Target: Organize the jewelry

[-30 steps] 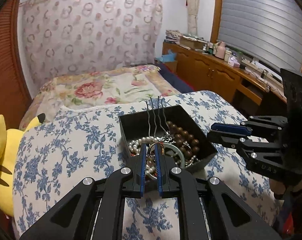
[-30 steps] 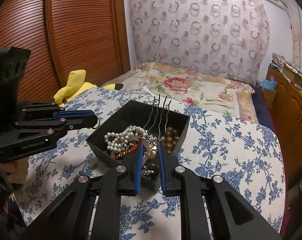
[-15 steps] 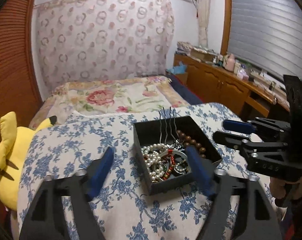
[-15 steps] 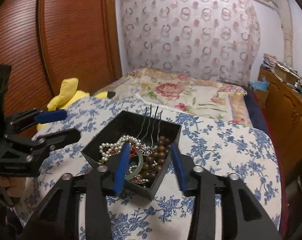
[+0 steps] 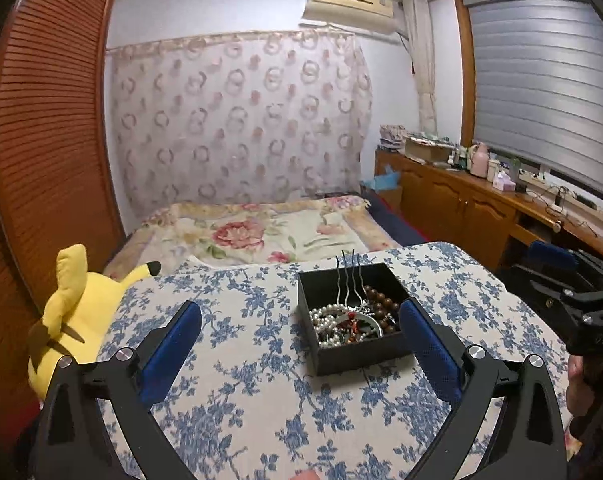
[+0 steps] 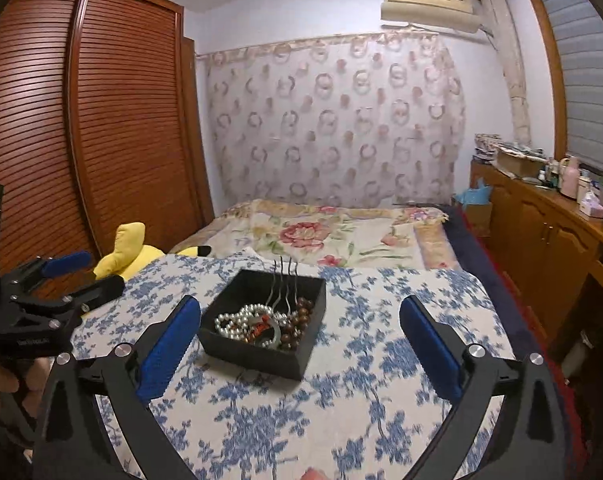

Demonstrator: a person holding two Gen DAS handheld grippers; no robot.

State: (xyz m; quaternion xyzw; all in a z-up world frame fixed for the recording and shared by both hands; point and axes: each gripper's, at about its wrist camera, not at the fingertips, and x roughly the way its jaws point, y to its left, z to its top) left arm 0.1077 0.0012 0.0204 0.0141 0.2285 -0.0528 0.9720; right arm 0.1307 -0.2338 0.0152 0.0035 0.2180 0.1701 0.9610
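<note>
A black open box sits on the blue-flowered tablecloth; it also shows in the right wrist view. It holds a pearl string, brown beads, a jade bangle and a metal hair fork leaning on the far wall. My left gripper is open and empty, back from the box. My right gripper is open and empty, back from the box, and shows at the right edge of the left wrist view.
A yellow plush toy lies at the table's left edge. A bed with a floral cover is behind the table. A wooden wardrobe stands on the left and a cluttered wooden counter on the right.
Both grippers opened wide from nearly shut over the box and drew back and up. The jewelry stays in the box.
</note>
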